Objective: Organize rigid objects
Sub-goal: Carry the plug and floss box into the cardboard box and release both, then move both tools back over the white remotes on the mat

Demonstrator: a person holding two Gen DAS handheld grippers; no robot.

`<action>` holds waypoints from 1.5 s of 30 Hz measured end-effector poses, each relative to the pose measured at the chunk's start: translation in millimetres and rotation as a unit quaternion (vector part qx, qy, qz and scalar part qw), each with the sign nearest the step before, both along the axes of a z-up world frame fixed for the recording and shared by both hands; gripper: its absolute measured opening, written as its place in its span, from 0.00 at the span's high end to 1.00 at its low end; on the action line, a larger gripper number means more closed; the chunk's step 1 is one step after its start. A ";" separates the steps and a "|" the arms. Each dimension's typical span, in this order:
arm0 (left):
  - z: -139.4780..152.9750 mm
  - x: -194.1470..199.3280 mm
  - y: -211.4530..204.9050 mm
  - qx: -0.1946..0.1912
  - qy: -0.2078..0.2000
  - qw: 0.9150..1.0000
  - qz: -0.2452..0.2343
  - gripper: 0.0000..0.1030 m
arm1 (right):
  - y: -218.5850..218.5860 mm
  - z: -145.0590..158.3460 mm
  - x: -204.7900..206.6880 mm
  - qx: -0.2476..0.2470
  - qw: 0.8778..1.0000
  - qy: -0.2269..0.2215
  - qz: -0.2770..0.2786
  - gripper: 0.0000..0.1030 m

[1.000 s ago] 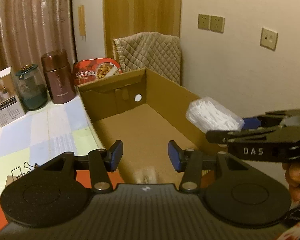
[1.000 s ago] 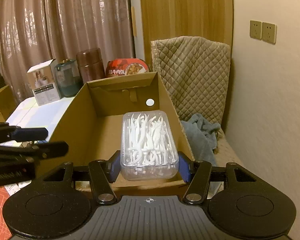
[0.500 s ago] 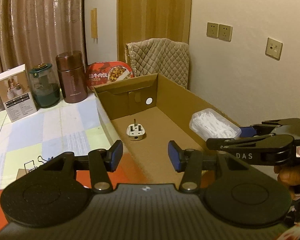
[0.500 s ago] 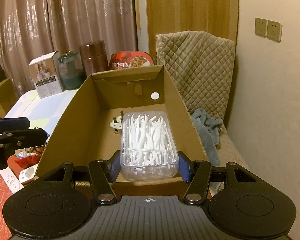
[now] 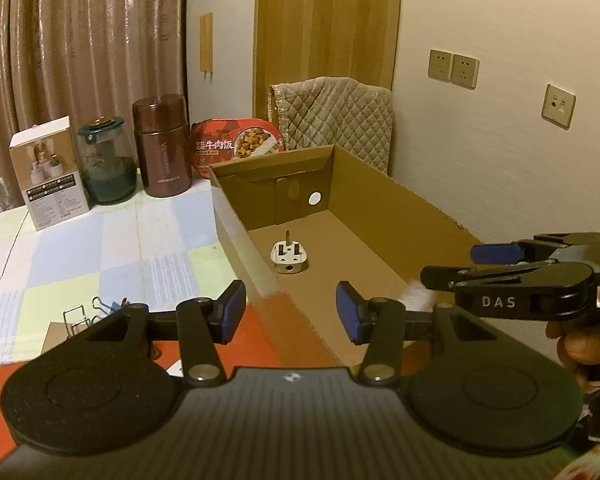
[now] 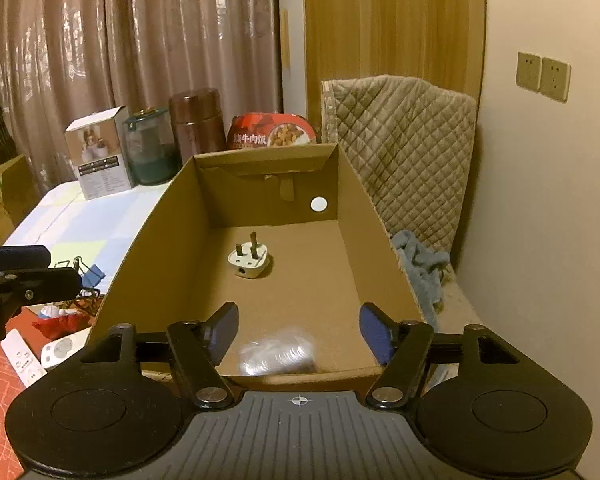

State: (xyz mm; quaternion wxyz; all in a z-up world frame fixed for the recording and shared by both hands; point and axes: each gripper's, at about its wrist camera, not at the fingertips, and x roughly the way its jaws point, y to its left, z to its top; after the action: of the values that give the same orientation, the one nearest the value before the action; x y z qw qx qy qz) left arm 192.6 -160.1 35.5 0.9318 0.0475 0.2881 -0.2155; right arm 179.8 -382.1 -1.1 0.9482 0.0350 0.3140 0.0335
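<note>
presently the right hand-held gripper (image 6: pixel 298 334) hangs over the near end of the cardboard box (image 6: pixel 380 240) with its blue-padded fingers (image 6: pixel 374 334) spread wide and nothing between them; just below the gap a motion-blurred, clear plastic box of white floss picks (image 6: pixel 278 350) sits low at the near end of the box, its long axis and whether it touches the floor too smeared to tell. right wrist view alone shows that blur clearly; in the left wrist view only a white fuzzy edge of it (image 5: pixel 416 294) peeks beside the right hand-held gripper's black body (image 5: pixel 516 282). left hand-held gripper (image 5: pixel 290 312) also stands open and empty, over the box's left wall. a white three-pin plug (image 6: pixel 250 262) rests mid-floor on its back, pins up, rounded body, cable hole toward the cameras. box is plain brown corrugated board, long axis running away from both cameras, a white round spot on its far wall. beyond it on the checked cloth of the tabletop (image 5: pixel 100 248): a brown cylindrical flask (image 5: pixel 162 146), a lidded glass jar (image 5: pixel 106 160), a white carton (image 5: pixel 50 172), a red meal tray (image 5: pixel 236 144). binder clips (image 5: pixel 94 312) lie near the left fingers. right view alone shows a remote (image 6: pixel 62 352) and a grey-blue rag (image 6: pixel 422 268).
</note>
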 end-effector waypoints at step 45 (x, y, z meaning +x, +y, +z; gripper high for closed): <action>-35.4 -67.9 220.7 0.033 0.029 0.985 0.167 0.44 | 177.6 -23.5 -58.3 0.000 0.975 0.003 0.221 0.25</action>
State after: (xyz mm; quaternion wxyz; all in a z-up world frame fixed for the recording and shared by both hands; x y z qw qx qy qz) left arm 124.8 60.7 0.1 0.9438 0.0230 0.3260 -0.0485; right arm 121.5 -204.5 -24.6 0.9164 -0.0353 0.3166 0.2423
